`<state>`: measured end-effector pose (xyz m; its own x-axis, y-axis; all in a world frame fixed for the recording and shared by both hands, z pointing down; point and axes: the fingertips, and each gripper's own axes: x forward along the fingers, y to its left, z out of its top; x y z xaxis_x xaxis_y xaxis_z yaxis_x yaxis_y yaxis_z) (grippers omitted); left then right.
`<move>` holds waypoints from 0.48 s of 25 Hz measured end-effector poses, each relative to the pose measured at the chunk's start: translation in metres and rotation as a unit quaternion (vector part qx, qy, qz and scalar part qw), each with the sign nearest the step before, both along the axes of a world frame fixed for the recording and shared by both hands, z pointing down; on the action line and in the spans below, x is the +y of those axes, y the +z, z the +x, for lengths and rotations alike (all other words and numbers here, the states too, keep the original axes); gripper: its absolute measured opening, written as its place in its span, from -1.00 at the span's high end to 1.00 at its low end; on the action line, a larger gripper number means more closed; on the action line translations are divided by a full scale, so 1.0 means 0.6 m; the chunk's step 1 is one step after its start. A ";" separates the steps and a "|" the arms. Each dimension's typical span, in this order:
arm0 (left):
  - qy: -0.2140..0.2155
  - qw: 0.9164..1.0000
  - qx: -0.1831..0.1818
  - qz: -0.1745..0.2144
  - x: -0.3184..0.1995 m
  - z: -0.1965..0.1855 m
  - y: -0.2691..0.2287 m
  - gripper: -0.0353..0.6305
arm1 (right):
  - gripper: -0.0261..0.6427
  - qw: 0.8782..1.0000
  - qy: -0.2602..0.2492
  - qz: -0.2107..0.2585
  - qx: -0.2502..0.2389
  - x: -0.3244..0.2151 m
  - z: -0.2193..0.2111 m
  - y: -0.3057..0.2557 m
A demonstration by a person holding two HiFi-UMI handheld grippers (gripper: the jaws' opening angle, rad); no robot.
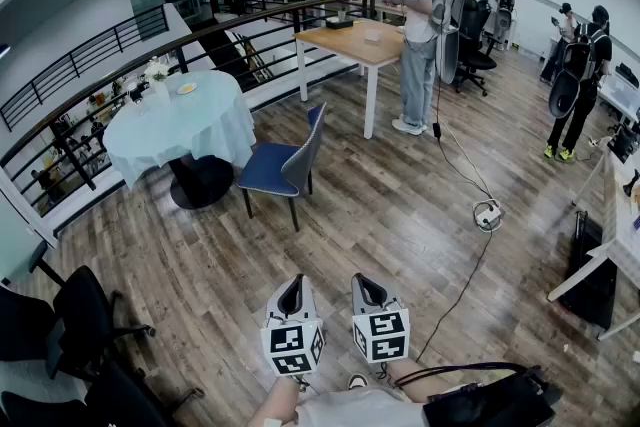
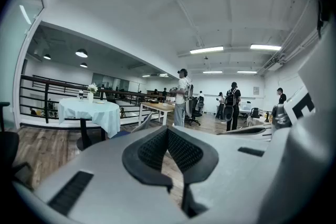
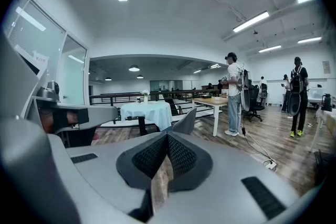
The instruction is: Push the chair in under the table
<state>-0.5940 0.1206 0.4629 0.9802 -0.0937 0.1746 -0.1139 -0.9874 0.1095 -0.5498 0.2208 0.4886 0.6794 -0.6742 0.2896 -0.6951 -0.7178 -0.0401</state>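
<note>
3 cameras, all facing the table from well away.
Head view looks steeply down from above the left gripper and right gripper; each gripper view sits low behind its jaws, looking almost level. All 3 share table, chair and wood floor.

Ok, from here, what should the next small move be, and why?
Probably walk toward the chair, aiming both claws at its backrest: left claw and right claw are shut, empty and well short of it, and it stands pulled out from the round table.
</note>
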 end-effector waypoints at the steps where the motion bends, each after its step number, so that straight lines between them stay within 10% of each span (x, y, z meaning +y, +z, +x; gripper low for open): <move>1: -0.001 1.000 -0.001 0.000 0.001 0.001 0.001 0.89 | 0.88 1.000 0.000 0.000 -0.001 0.002 0.001 0.001; 12: -0.010 1.000 -0.013 0.001 0.002 0.017 0.016 0.89 | 0.87 1.000 -0.005 0.002 -0.020 0.006 0.020 0.017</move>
